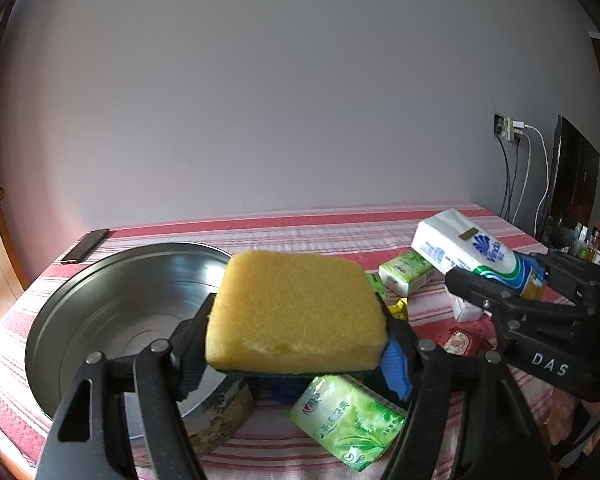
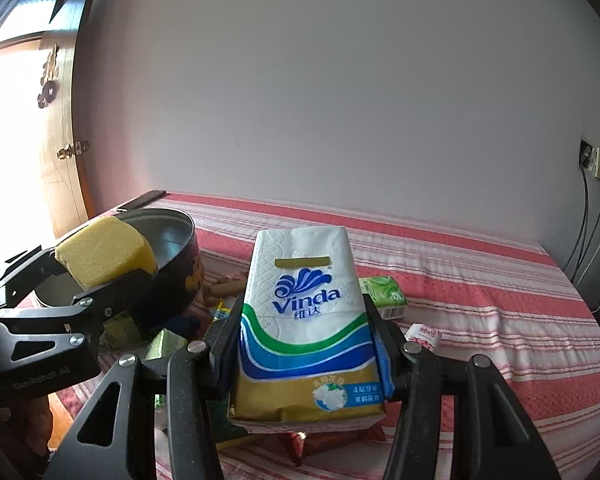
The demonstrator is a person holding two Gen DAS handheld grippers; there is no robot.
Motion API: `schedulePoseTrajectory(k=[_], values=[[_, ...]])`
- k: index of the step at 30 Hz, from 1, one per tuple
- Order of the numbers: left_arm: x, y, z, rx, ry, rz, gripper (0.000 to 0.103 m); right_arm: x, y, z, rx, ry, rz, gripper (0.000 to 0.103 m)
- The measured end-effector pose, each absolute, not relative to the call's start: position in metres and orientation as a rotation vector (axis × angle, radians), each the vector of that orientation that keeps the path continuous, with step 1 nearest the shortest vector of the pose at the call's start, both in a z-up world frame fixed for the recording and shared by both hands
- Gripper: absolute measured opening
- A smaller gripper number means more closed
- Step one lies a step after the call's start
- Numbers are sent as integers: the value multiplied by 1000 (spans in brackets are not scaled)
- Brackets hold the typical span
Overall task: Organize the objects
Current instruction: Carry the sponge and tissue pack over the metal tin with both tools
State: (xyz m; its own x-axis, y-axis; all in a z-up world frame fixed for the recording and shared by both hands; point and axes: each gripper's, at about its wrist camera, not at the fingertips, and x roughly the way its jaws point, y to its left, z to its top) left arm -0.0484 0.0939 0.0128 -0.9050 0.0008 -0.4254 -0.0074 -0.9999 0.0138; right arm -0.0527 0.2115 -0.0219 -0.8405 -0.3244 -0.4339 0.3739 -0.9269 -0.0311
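Item: yellow sponge, pinched in left gripper jaws, above metal basin rim.
Item: Vinda tissue pack, clamped by right gripper, right of basin.
We judge the soft pack could slip.

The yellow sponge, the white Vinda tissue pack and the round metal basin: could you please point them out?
yellow sponge [image 1: 296, 308], left wrist view, top face.
white Vinda tissue pack [image 2: 306, 300], right wrist view, logo.
round metal basin [image 1: 112, 300], left wrist view, inner wall.

Two close wrist views facing the wall, sharing striped table
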Motion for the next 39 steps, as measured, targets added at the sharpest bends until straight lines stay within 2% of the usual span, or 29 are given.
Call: schedulePoseTrajectory(k=[15,39], values=[[-43,72,18,-651,-12,3128,71,-53,195,-16,558,121,-2678,54],[-39,-34,15,-740,-202,3310,71,-78,113,-1,549,181,-2517,54]])
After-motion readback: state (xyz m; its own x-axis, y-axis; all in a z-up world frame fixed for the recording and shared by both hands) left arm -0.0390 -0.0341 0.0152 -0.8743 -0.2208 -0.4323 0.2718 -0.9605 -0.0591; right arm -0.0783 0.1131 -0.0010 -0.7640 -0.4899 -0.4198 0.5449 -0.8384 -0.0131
